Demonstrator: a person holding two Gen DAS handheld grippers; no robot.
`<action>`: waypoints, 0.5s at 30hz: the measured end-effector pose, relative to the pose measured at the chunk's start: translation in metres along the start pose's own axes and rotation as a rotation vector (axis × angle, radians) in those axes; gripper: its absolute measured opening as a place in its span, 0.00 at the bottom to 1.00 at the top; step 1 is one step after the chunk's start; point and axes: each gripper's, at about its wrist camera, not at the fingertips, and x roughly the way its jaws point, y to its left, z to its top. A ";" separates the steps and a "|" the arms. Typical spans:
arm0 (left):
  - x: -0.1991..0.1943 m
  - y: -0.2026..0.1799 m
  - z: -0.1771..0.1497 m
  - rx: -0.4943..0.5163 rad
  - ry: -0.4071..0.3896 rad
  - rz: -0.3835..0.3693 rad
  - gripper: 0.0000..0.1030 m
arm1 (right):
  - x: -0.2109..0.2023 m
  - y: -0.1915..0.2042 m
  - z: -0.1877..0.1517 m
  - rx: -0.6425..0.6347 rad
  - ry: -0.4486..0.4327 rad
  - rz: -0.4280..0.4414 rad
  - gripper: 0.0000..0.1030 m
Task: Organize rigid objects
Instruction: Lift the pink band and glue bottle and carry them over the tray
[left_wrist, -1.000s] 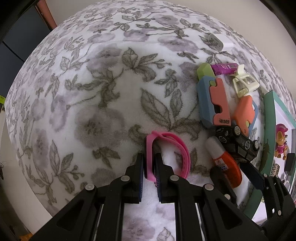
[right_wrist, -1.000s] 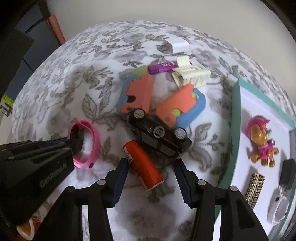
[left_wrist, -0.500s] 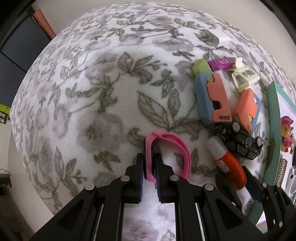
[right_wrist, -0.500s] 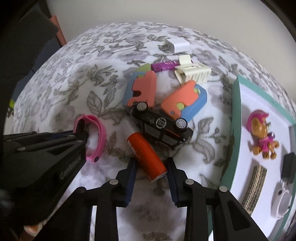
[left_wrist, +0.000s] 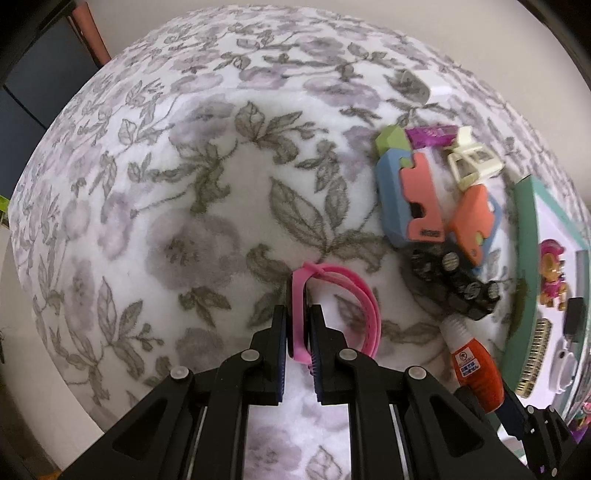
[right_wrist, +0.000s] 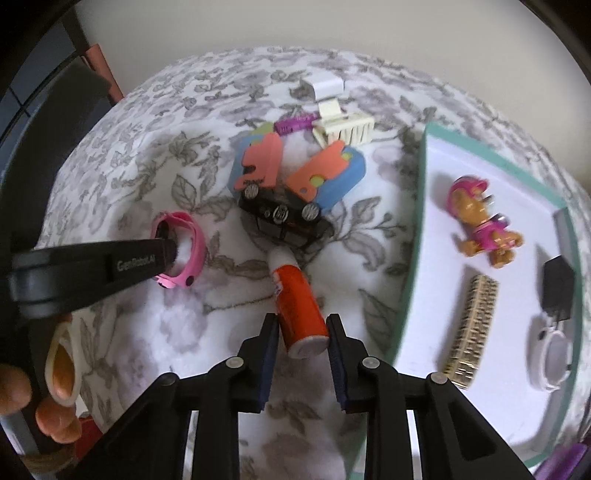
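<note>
The worktop (left_wrist: 207, 192), covered in a fuzzy cloth printed with grey leaves and mauve flowers, fills both views. At its right edge lies the green-rimmed tray (right_wrist: 413, 236) with a white floor, carrying a pink-and-tan toy pup (right_wrist: 480, 221), a gold patterned block (right_wrist: 469, 325), a small black piece (right_wrist: 557, 284) and a white round piece (right_wrist: 554, 354).

The left gripper (left_wrist: 297, 339) has its fingers narrow, pinched on the band of the pink wristband (left_wrist: 343, 302), just as a second ago; the wristband sits at the same spot on the cloth.

The right gripper (right_wrist: 301, 339) is what has changed. A second ago its fingers stood wide on either side of the orange glue bottle (right_wrist: 299, 306), apart from it; they have just been closing and now press on the bottle's base end from both sides. The bottle's white cap end points away towards the black toy car (right_wrist: 280, 218) and lies just short of it. The scene looks smaller and lower in the right wrist view than before, and the bottle's base seems raised off the cloth, though I cannot tell whether the cap end is clear of it.

Beyond the car, unmoved, lie two blue-and-orange foam puzzle pieces (right_wrist: 266, 166), a cream hair claw (right_wrist: 343, 127), a purple packet (right_wrist: 295, 123) and a white clip (right_wrist: 327, 86) at the far edge.

A person's fingertips (right_wrist: 55, 417) show at the lower left of the right wrist view.
</note>
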 end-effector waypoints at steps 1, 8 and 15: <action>-0.004 -0.001 -0.001 0.006 -0.013 -0.001 0.12 | -0.004 -0.001 -0.001 0.000 -0.007 0.000 0.25; -0.037 -0.013 -0.013 0.037 -0.101 -0.007 0.12 | -0.034 -0.009 -0.002 0.010 -0.064 0.002 0.24; -0.069 -0.024 -0.020 0.064 -0.190 -0.062 0.12 | -0.067 -0.023 0.003 0.039 -0.154 -0.004 0.24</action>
